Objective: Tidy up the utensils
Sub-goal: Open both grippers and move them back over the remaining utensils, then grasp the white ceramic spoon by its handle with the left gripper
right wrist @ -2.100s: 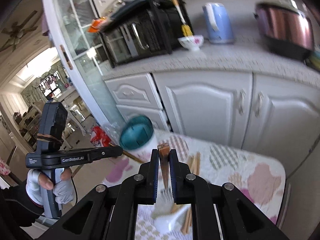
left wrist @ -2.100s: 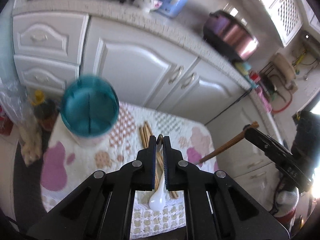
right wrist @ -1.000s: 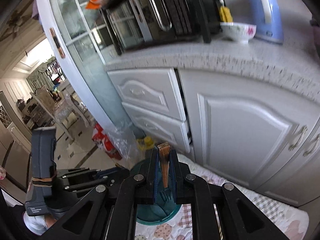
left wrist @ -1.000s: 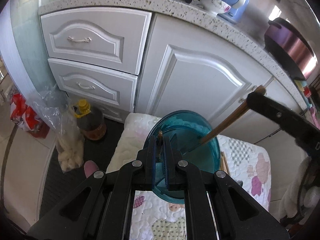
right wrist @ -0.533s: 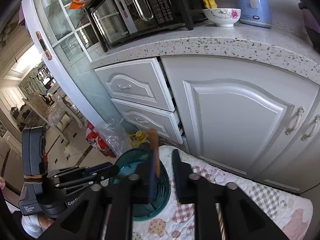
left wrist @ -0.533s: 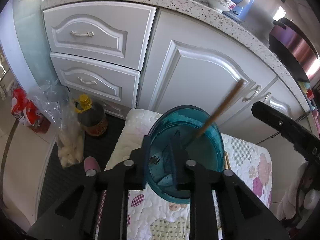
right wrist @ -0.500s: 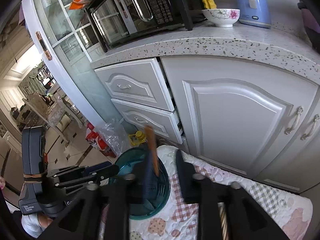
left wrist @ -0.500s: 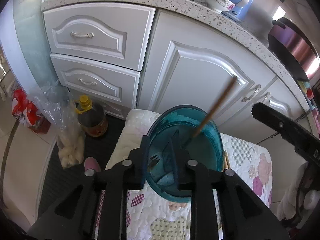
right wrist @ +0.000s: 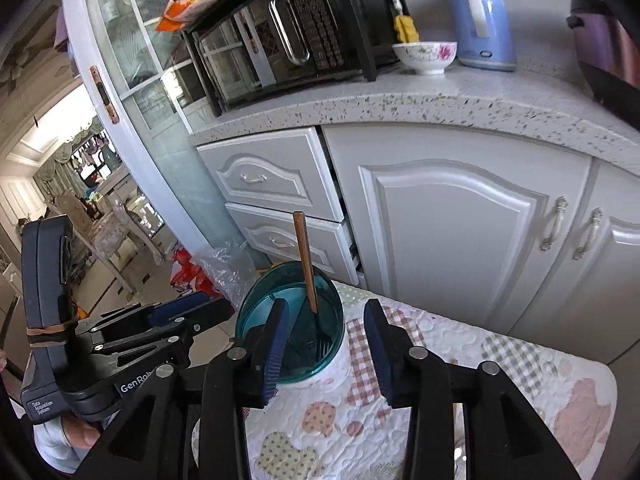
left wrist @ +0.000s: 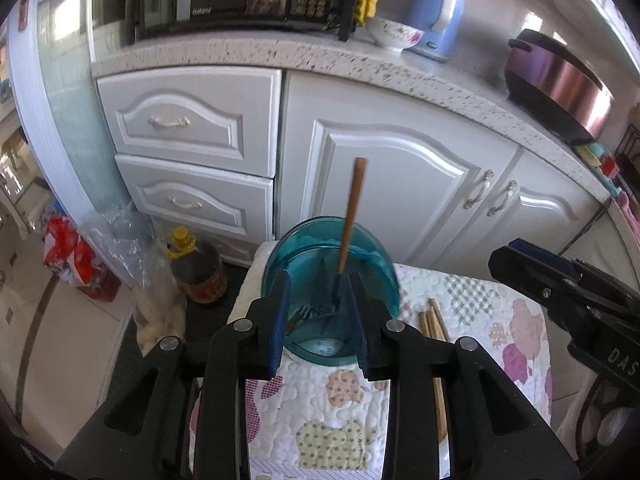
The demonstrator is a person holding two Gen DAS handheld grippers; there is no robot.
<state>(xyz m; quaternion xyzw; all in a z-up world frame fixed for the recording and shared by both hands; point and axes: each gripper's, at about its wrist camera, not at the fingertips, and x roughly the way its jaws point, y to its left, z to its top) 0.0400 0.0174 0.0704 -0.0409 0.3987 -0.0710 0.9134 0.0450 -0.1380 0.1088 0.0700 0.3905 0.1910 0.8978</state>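
Wooden-handled fork (right wrist: 306, 264) stands inside teal round plastic holder (right wrist: 256, 308). Left gripper (left wrist: 318, 316) and right gripper (right wrist: 324, 340) opening, both empty. Clear the holder's rim before fetching wooden chopsticks (left wrist: 434, 324) beside it.

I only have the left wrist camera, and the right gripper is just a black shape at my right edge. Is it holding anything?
Observer: No. In the right wrist view the right gripper has its jaws opening, with nothing pinched between the pads. The wooden-handled fork stands free in the teal holder.
Operator: Which way up is that fork?
Observer: Tines down inside the holder, handle sticking up past the rim.
Operator: What is the holder like below the rim?
Observer: It has a white body under the teal top, standing on the quilted mat.
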